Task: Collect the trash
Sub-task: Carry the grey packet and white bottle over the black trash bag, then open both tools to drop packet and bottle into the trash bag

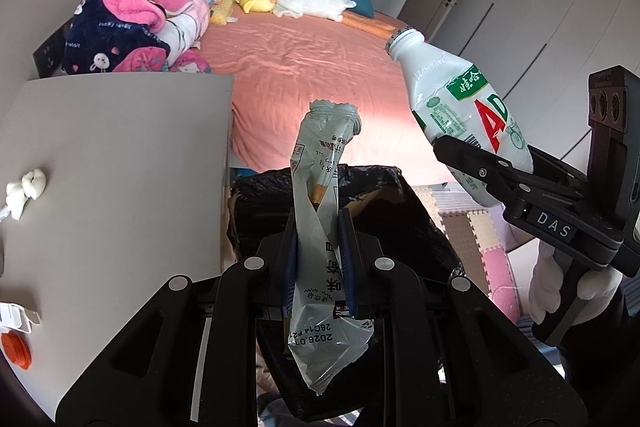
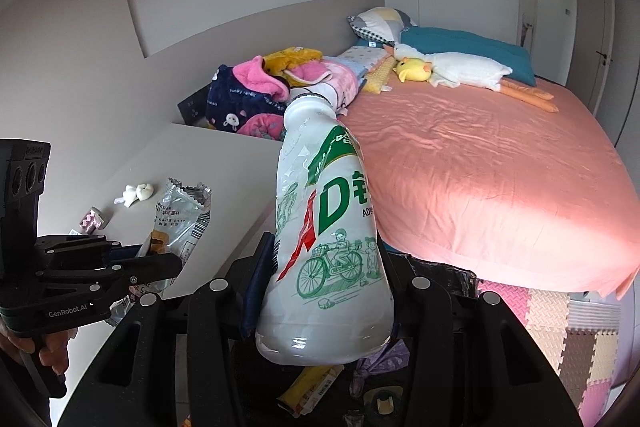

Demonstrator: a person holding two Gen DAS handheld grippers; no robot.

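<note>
My left gripper (image 1: 318,259) is shut on a silver snack wrapper (image 1: 320,211), held upright over a black-lined trash bin (image 1: 416,223) beside the bed. My right gripper (image 2: 326,279) is shut on a white AD calcium milk bottle (image 2: 324,227) with no cap, tilted neck-up above the same bin (image 2: 460,277). In the left wrist view the bottle (image 1: 460,107) and right gripper (image 1: 480,171) hang to the right of the wrapper. In the right wrist view the left gripper (image 2: 160,259) and wrapper (image 2: 180,215) are at the left. Yellow wrapper trash (image 2: 308,387) lies in the bin.
A grey bedside table (image 1: 120,167) stands left of the bin with a crumpled white tissue (image 1: 26,191), an orange cap (image 1: 16,349) and small scraps. A bed with a pink sheet (image 1: 312,67), piled clothes and plush toys lies behind. Foam floor mats (image 2: 560,331) lie at the right.
</note>
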